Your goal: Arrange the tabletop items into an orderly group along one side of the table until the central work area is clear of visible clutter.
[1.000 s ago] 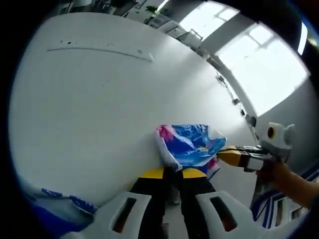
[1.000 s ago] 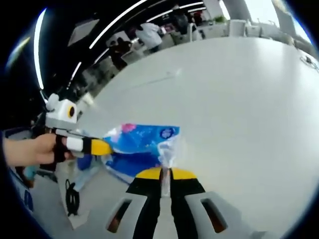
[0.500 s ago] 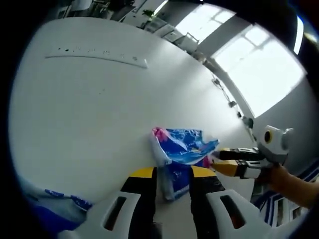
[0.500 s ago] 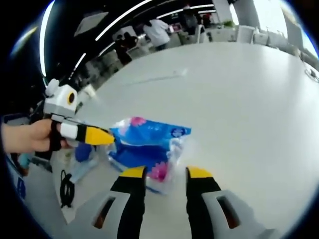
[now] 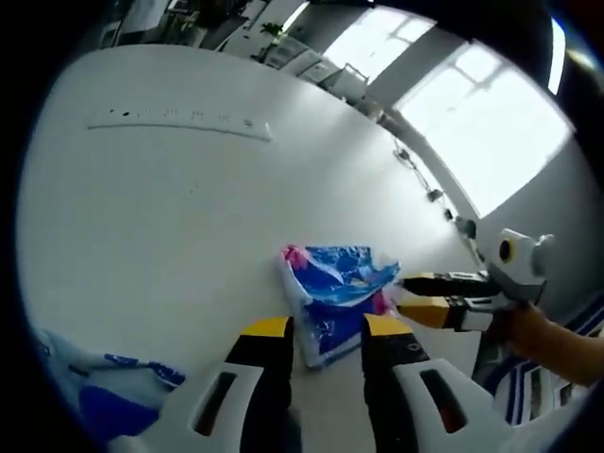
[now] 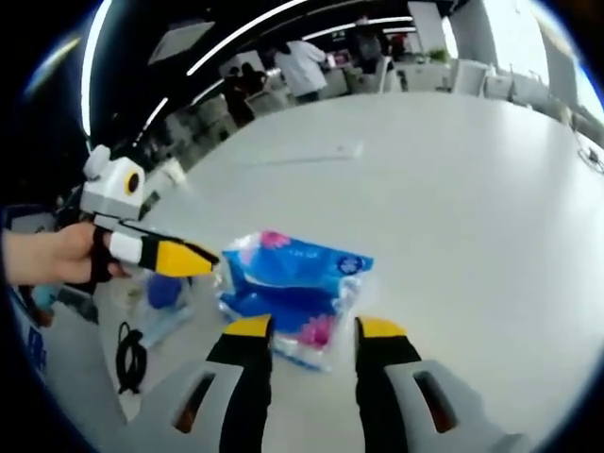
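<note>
A: Where's the pack?

B: Crinkly blue-and-pink plastic tissue pack [image 5: 335, 288] lies flat on the wide white bench [image 5: 160, 217], near its edge, just ahead of both grippers.

A: Left gripper?

B: Left gripper [image 5: 326, 327], yellow-tipped black jaws apart, nothing between them; pack's near end sits just beyond the tips. Same gripper comes into the right gripper view from the left, held by a hand [image 6: 58, 255].

A: Right gripper?

B: Right gripper [image 6: 307, 327], jaws also apart, empty, pack just ahead. Can't tell if tips touch it.

A: Anything else?

B: Blue-and-white plastic wrapper [image 5: 104, 401] at the lower left of the left gripper view; people stand far behind the bench.
</note>
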A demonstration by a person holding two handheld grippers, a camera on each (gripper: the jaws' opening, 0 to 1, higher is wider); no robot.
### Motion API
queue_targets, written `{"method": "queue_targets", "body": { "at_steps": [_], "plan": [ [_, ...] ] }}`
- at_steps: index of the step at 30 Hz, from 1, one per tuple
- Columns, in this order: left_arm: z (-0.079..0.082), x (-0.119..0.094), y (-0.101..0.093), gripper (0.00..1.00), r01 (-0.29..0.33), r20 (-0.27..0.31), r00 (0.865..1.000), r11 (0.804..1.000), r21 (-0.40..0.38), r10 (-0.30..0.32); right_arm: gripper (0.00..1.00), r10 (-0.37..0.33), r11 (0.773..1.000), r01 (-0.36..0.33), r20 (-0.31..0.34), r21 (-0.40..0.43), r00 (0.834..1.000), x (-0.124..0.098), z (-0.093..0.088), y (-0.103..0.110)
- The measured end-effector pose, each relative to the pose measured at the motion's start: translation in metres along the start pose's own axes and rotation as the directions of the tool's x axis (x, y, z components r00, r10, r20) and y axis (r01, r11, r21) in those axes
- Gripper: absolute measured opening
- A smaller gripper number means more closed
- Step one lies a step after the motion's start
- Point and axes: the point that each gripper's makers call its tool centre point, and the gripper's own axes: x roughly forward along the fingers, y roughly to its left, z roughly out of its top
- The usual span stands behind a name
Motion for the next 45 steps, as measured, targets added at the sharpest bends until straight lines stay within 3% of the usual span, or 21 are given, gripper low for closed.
{"method": "queue_targets", "body": {
  "at_steps": [8,14,45],
  "plan": [
    [-0.002,-0.012,-0.003,0.31,-0.008,0.006,1.000,1.000,0.026,0.008,0.42,-0.023,1.000,0.023,0.010,-0.013,1.000,-0.011,0.003,0.002],
    [-0.002,-0.020,-0.002,0.49,-0.030,0.008,1.000,0.998,0.064,0.029,0.51,-0.040,0.999,0.040,0.009,-0.021,0.999,-0.017,0.002,0.006],
    [-0.010,-0.085,0.005,0.51,-0.066,0.050,0.997,0.994,0.088,0.061,0.59,-0.077,0.993,0.080,0.044,-0.083,0.996,-0.049,0.008,0.037]
  ]
}}
